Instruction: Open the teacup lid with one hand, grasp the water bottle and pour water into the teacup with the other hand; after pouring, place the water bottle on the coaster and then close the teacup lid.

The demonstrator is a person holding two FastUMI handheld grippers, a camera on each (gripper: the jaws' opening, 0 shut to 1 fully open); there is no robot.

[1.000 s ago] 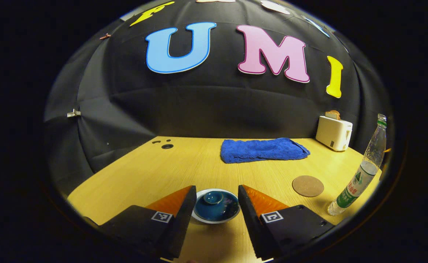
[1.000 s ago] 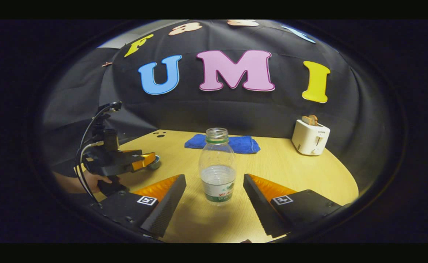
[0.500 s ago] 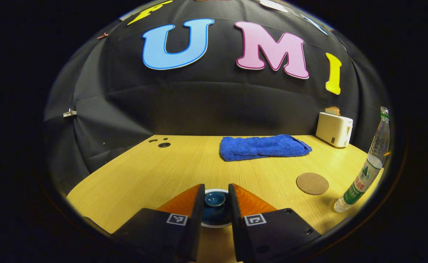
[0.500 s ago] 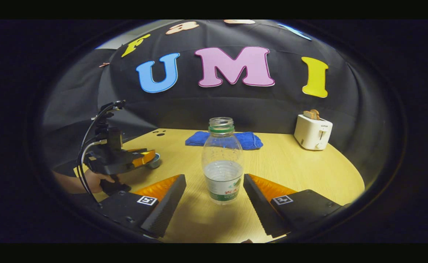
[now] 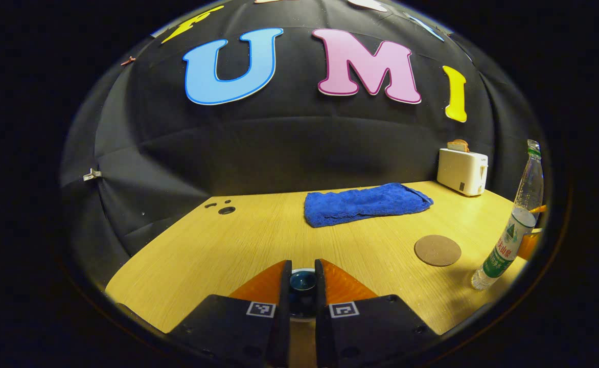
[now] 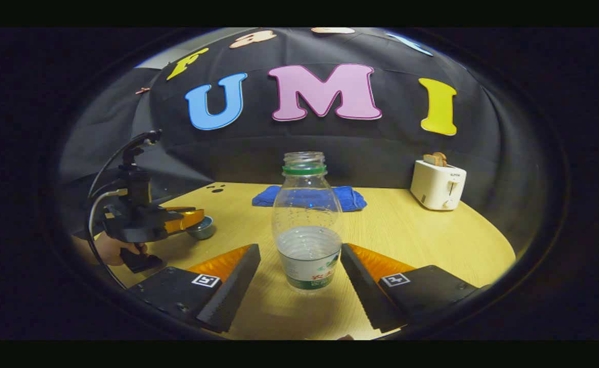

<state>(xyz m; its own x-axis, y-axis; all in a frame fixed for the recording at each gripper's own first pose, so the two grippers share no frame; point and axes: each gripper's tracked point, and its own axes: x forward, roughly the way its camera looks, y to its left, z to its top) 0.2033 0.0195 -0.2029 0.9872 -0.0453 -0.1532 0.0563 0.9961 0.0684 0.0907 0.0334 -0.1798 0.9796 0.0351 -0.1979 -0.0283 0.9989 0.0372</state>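
My left gripper (image 5: pixel 302 266) is shut on the knob of the dark blue teacup lid (image 5: pixel 302 280), which sits on the teacup near the table's front. The right gripper view shows that left gripper (image 6: pixel 189 220) over the teacup (image 6: pixel 203 228) at the left, held by a hand (image 6: pixel 108 249). The clear water bottle (image 6: pixel 307 225) stands upright and uncapped, partly filled, between the fingers of my open right gripper (image 6: pixel 299 249), which do not touch it. In the left gripper view the bottle (image 5: pixel 509 230) stands at the far right, beside the round brown coaster (image 5: pixel 437 250).
A folded blue towel (image 5: pixel 366 203) lies at the back of the wooden table (image 5: pixel 217 245). A white toaster (image 5: pixel 462 164) with bread in it stands at the back right corner. Small dark holes (image 5: pixel 226 210) mark the table's back left.
My left gripper's fingers closed from wide apart onto the lid knob. My right gripper moved forward, so the bottle now stands between its fingers.
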